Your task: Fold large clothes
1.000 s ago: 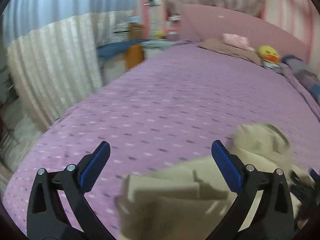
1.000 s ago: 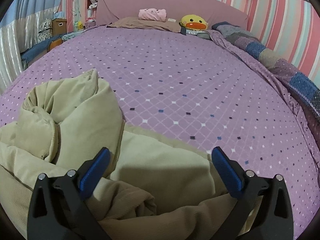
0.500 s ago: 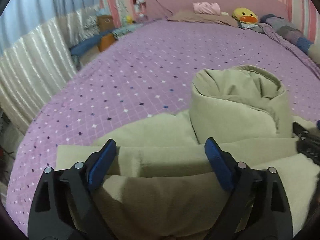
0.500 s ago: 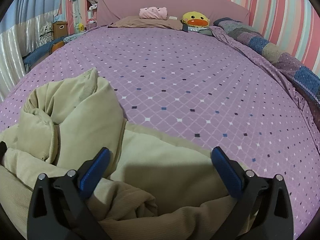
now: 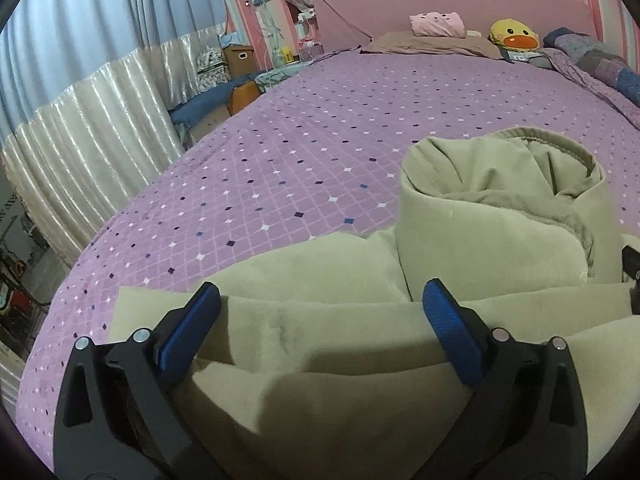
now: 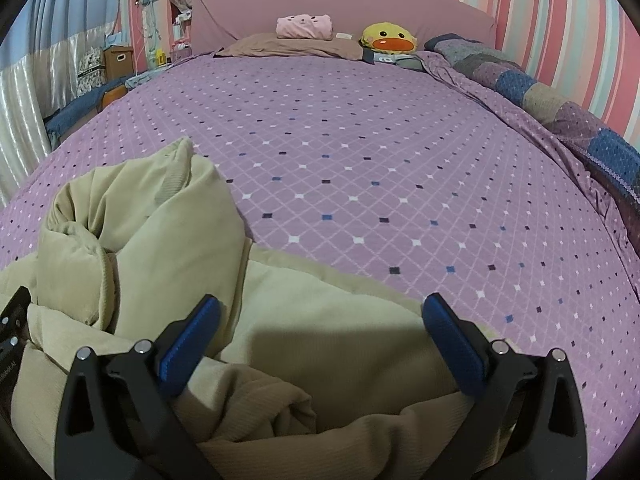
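A large beige garment (image 5: 320, 344) lies bunched in thick folds on the near end of a purple patterned bed (image 5: 340, 128). One part stands up as a rolled hump (image 5: 492, 216). My left gripper (image 5: 320, 312) is open, its blue pads wide apart just above the folds. In the right wrist view the same garment (image 6: 320, 344) fills the near left, with the hump (image 6: 152, 224) to the left. My right gripper (image 6: 320, 312) is open over the cloth, holding nothing. The left gripper's body shows at that view's left edge (image 6: 12, 332).
A pink pillow (image 6: 305, 26), a yellow duck toy (image 6: 388, 40) and a brown cushion (image 6: 288, 46) lie by the pink headboard. A patchwork quilt (image 6: 560, 104) runs along the bed's right side. Curtains (image 5: 92, 120) and boxes (image 5: 239, 58) stand left of the bed.
My left gripper has swung right and moved over the garment, which now fills its near view. The right gripper has barely moved. Both stayed open.
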`<state>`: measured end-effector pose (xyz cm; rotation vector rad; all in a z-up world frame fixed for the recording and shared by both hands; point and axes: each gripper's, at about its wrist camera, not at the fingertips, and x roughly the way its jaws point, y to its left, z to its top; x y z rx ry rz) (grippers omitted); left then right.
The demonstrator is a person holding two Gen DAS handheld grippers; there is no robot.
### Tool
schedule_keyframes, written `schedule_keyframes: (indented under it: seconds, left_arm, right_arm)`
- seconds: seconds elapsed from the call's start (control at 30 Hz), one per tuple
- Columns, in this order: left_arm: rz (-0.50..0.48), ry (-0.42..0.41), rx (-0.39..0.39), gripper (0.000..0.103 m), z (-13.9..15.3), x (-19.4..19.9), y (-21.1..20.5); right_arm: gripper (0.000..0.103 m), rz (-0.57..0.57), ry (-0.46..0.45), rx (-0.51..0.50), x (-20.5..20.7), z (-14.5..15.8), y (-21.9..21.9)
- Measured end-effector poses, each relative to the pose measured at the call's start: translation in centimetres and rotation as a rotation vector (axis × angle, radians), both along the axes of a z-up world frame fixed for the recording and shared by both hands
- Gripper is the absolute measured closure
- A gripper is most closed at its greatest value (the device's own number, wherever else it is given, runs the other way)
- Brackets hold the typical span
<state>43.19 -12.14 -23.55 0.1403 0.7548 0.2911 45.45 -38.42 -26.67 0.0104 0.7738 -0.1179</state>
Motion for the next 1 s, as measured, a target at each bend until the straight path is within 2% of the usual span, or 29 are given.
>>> schedule_keyframes:
  seconds: [0.07,0.13,0.2,0.27,0.33,0.43,0.57,0.63,0.7,0.83,1.0]
  left_arm:
    - [-0.017,0.012,-0.011,0.004,0.4,0.1,0.3]
    - [-0.07,0.034,0.006,0.011,1.2,0.2,0.5]
    - [-0.116,0.054,0.018,0.027,2.0,0.2,0.6]
    - [-0.145,0.078,0.023,0.036,2.9,-0.2,1.1]
    - [-0.152,0.075,-0.006,0.036,4.1,-0.7,2.1]
    - [-0.145,0.028,-0.094,0.036,6.6,-1.9,3.8]
    - [-0.148,-0.008,-0.135,0.033,9.0,-3.6,4.8]
    - [-0.156,-0.017,-0.164,0.03,10.0,-4.9,5.4]
    - [-0.144,-0.047,-0.181,0.019,10.7,-6.5,6.1]
    - [-0.112,-0.105,-0.136,0.015,10.8,-8.7,7.0]
    - [-0.075,-0.07,-0.204,0.015,9.6,-9.6,8.9]
  right_arm:
    - [0.002,0.001,-0.002,0.007,0.0,0.0,-0.1]
    - [0.002,0.003,-0.004,0.015,-0.1,0.0,-0.3]
    - [0.002,0.005,-0.006,0.019,-0.1,0.0,-0.3]
    - [0.002,0.007,-0.01,0.026,-0.1,0.0,-0.4]
    - [0.002,0.008,-0.013,0.033,-0.2,0.0,-0.5]
    - [0.002,0.008,-0.013,0.035,-0.1,-0.1,-0.5]
    - [0.002,0.008,-0.013,0.035,-0.2,-0.1,-0.5]
    - [0.002,0.008,-0.013,0.035,-0.2,-0.1,-0.5]
    - [0.002,0.008,-0.012,0.032,-0.1,-0.1,-0.5]
    - [0.002,0.012,-0.004,0.041,0.1,-0.4,-0.6]
    - [0.002,0.016,-0.019,0.058,0.1,-1.2,-0.9]
